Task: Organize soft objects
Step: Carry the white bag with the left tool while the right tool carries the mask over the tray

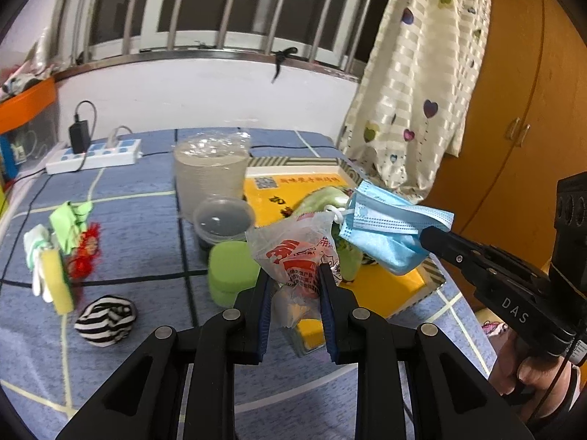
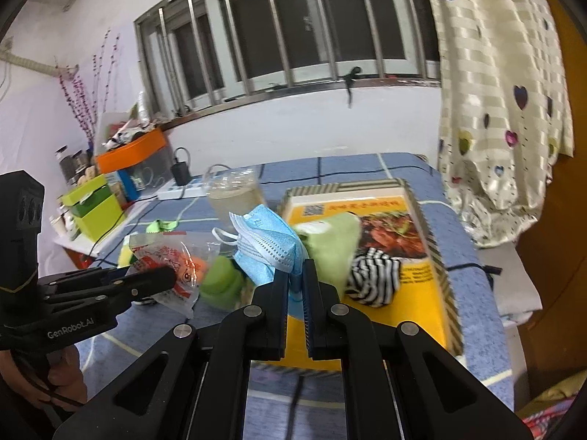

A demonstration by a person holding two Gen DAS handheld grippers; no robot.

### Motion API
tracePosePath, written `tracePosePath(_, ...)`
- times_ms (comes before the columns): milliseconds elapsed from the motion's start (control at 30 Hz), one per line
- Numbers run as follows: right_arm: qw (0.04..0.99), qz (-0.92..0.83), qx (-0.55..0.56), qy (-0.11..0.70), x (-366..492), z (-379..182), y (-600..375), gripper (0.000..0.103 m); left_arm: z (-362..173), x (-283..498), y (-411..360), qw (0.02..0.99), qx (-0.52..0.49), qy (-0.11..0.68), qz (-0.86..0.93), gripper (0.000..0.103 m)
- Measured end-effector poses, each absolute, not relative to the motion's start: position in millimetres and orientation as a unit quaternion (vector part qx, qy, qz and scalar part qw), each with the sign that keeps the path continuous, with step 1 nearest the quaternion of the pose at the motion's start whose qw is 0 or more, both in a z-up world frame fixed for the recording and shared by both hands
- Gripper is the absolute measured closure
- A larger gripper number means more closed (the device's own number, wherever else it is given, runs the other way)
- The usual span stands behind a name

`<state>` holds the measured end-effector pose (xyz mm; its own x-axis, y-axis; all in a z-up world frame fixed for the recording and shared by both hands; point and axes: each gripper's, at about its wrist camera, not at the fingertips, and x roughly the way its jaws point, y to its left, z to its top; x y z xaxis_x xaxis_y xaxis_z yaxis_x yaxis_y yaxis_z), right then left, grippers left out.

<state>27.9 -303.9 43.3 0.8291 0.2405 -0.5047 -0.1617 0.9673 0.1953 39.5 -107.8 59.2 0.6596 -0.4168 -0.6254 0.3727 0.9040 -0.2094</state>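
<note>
The left gripper (image 1: 293,275) has its jaws clamped on a crinkled plastic bag (image 1: 293,253) with red print, held up above the blue checked tabletop (image 1: 139,190). The right gripper (image 2: 295,275) has its jaws pressed together on a blue face mask (image 2: 266,245) – the mask hangs in the air, just beside the bag. Under both lies a yellow box (image 2: 418,286); a green cloth (image 2: 330,242) and a striped sock ball (image 2: 372,278) rest inside it. Another striped sock ball (image 1: 106,321) lies on the tabletop to the left, near a yellow sponge (image 1: 60,280) – and a green sponge (image 1: 231,271) sits beside a lidded plastic cup (image 1: 222,222).
</note>
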Motion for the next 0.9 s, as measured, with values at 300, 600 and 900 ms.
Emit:
tracePosePath(300,0.951,0.086,0.08,0.287,32,33,-320,0.096,49,51,-131,0.901,-0.025,0.363,-0.237,0.08)
tracePosePath(600,0.942,0.074,0.084,0.315,39,14,-329,0.096,30,64,-150,0.886,-0.018,0.387,-0.254,0.08)
tracePosePath(900,0.934,0.058,0.089,0.342,50,-6,-339,0.096,9,76,-169,0.872,-0.009,0.41,-0.267,0.08)
